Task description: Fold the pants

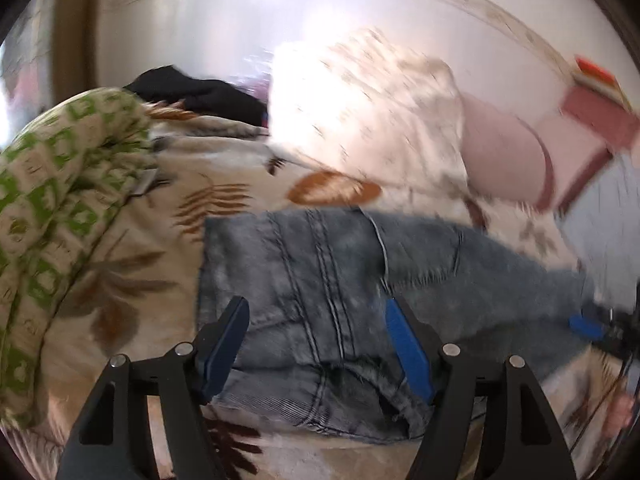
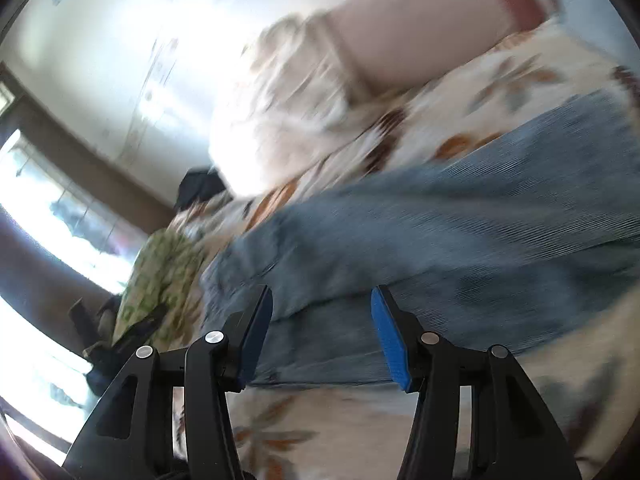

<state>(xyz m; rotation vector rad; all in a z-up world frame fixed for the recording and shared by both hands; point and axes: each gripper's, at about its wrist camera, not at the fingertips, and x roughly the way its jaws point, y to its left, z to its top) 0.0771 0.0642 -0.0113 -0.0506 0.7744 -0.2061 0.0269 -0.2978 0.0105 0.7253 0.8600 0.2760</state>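
Grey-blue jeans [image 1: 320, 280] lie flat on a leaf-patterned bedspread [image 1: 160, 300], waist end toward the left, legs running right. My left gripper [image 1: 316, 320] is open, low over the waist part, jaws apart on either side of a seam. The right gripper [image 1: 586, 326] shows at the far right edge of the left wrist view, by the leg. In the right wrist view the right gripper [image 2: 320, 312] is open above the near edge of the jeans [image 2: 460, 232]. The frames are motion-blurred.
A green-and-cream patterned quilt [image 1: 60, 200] is bunched at the left. A dark garment [image 1: 192, 92] lies at the back. Pale pillows [image 1: 380, 120] and a pink one [image 1: 504, 156] lean against the wall. A window [image 2: 48, 200] shows left in the right wrist view.
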